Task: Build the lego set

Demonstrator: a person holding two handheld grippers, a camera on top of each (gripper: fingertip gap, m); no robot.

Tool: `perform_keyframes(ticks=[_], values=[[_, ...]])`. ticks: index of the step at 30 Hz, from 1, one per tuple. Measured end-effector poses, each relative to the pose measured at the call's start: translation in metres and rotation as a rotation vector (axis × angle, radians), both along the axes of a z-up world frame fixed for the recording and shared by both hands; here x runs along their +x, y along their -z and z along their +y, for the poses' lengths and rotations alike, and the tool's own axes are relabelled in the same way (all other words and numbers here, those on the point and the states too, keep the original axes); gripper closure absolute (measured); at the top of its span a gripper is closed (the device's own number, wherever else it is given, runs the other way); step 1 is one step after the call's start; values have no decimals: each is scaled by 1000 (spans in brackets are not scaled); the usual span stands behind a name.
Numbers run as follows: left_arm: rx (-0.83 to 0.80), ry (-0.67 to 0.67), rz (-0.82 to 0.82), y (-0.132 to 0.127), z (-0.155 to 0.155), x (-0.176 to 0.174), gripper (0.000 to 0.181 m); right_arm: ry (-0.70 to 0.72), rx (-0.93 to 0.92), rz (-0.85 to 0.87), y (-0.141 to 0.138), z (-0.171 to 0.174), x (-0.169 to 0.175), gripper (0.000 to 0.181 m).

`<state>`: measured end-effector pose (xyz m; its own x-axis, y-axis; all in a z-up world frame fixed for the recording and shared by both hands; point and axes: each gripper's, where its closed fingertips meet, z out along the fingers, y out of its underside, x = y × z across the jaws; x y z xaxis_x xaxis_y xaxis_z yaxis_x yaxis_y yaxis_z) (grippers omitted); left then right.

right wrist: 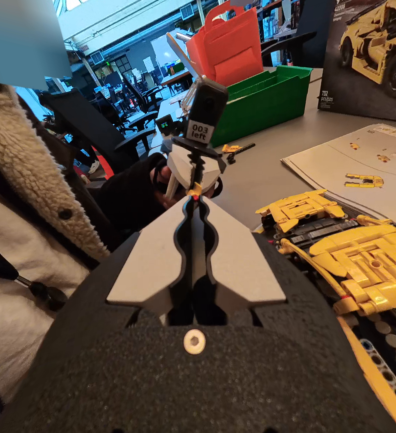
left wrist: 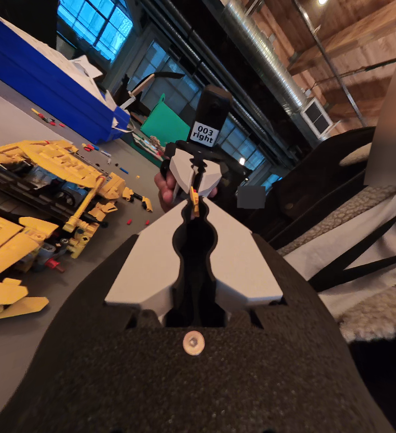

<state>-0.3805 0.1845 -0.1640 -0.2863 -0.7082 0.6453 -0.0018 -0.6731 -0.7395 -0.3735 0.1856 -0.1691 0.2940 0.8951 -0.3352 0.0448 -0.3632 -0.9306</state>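
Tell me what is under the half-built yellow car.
The yellow car sits on the grey table, with its far end lying over the open instruction booklet. Whatever lies beneath its body is covered, and its near end is cut off by the frame.

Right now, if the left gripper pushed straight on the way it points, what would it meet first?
The left gripper, shut on a small yellow piece, faces the right gripper tip to tip. It would likely meet that gripper's fingertips first, apparently almost touching already.

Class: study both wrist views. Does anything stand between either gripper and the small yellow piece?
Nothing visible does. The left gripper and right gripper meet tip to tip in the air, both pinching the small yellow piece, above the table.
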Motion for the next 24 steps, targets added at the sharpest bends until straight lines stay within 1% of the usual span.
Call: perform_keyframes(ticks=[2, 4, 5, 6, 7, 8, 9, 11, 12, 15, 18, 21, 24], values=[[18, -22, 15, 2, 1, 3, 177, 15, -63, 24, 4, 3, 4, 177], [36, -40, 16, 0, 3, 5, 181, 12, -151, 101, 4, 4, 6, 157], [52, -49, 24, 1, 3, 7, 181, -9, -215, 142, 4, 1, 5, 155], [68, -43, 32, 1, 1, 9, 181, -30, -276, 170, 4, -2, 5, 155], [84, -36, 40, 1, -2, 12, 181, -52, -303, 199, 3, -5, 4, 159], [95, -43, 50, 2, -2, 16, 181, -59, -308, 222, 1, -7, 5, 168], [100, -49, 52, 1, -3, 20, 181, -49, -306, 224, 1, -7, 6, 170], [120, -54, 57, 1, -6, 27, 180, -37, -308, 222, 3, -8, 11, 169], [137, -76, 60, 0, -5, 31, 180, -30, -309, 243, 1, -8, 15, 173], [175, -112, 65, -1, -7, 42, 181, -10, -336, 273, 0, -11, 27, 174], [224, -140, 106, 3, -10, 54, 180, 5, -341, 231, 5, -14, 39, 174], [249, -118, 173, 11, -16, 63, 179, 18, -323, 152, 12, -20, 51, 174], [251, -70, 180, 12, -25, 69, 180, 3, -330, 142, 11, -27, 59, 174]])
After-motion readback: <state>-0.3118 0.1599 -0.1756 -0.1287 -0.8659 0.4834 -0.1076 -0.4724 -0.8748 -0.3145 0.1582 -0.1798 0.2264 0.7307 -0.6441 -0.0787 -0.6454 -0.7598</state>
